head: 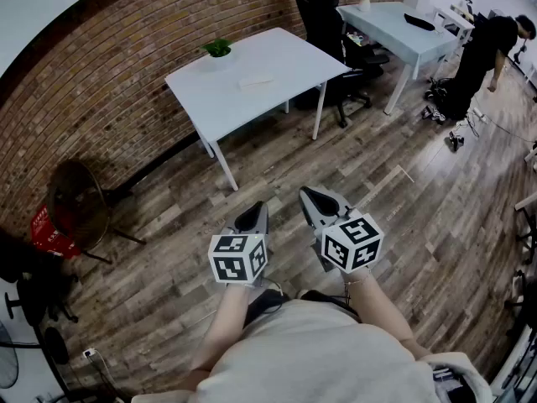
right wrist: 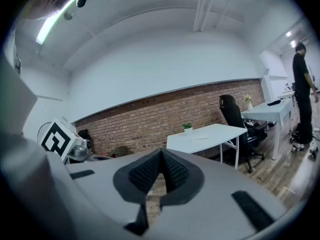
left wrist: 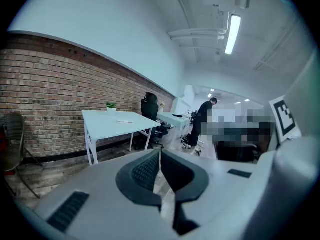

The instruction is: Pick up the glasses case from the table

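Note:
The glasses case (head: 256, 81) is a pale oblong lying near the middle of a white table (head: 285, 53) by the brick wall, well ahead of me. It shows small and far in the left gripper view (left wrist: 125, 121) and in the right gripper view (right wrist: 200, 138). My left gripper (head: 252, 218) and right gripper (head: 312, 198) hang side by side over the wooden floor, far short of the table. Both are shut with nothing between the jaws, as the left gripper view (left wrist: 159, 151) and the right gripper view (right wrist: 161, 154) show.
A small potted plant (head: 218, 49) stands at the table's far corner. A black office chair (head: 331, 23) and a second table (head: 394, 28) are to the right. A person (head: 487, 49) bends over at far right. A round chair (head: 80, 204) sits at left.

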A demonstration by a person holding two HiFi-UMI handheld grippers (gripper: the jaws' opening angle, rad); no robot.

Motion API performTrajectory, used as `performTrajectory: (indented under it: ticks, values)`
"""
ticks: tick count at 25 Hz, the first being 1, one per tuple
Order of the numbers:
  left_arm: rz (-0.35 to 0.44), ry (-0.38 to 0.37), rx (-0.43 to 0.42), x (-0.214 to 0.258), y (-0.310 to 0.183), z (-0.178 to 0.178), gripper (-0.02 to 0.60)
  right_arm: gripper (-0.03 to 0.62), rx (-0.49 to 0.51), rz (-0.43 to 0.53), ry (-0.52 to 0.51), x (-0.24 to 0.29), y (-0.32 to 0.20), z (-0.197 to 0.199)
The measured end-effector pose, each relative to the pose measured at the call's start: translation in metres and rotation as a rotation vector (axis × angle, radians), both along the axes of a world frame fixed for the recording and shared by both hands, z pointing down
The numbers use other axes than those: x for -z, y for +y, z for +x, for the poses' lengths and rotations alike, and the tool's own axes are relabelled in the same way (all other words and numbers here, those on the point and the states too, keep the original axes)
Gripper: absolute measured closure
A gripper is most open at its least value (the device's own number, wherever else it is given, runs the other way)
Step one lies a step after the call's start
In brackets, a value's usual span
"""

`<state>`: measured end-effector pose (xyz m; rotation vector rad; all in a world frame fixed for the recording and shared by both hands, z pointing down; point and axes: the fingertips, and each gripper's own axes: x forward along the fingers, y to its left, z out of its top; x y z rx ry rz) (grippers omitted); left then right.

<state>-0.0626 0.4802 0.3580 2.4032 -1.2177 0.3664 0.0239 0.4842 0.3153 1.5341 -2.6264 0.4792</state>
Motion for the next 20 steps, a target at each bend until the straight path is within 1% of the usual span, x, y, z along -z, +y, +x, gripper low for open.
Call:
performTrajectory:
  ticks: [7, 11, 13, 16, 18, 20]
  values:
    - [-0.002, -0.011, -0.026, -0.004, 0.007, 0.013, 0.569, 0.595, 0.027, -0.008, 0.027, -0.004, 0.008, 0.002]
    - [-0.012, -0.014, -0.03, -0.007, 0.008, 0.016, 0.569, 0.595, 0.022, -0.001, 0.03, -0.002, 0.009, 0.005]
    - [0.005, -0.009, -0.06, -0.004, 0.01, 0.021, 0.569, 0.595, 0.021, 0.016, 0.001, 0.001, 0.012, 0.007]
    - [0.061, 0.017, -0.12, 0.006, 0.015, 0.034, 0.569, 0.595, 0.05, 0.04, -0.047, 0.006, 0.019, 0.009]
    - [0.075, 0.024, -0.118, 0.009, 0.018, 0.039, 0.569, 0.595, 0.058, 0.042, -0.039, 0.004, 0.025, 0.013]
    - [0.078, 0.007, -0.096, 0.006, 0.021, 0.042, 0.571, 0.595, 0.06, 0.037, -0.029, 0.0, 0.03, 0.018]
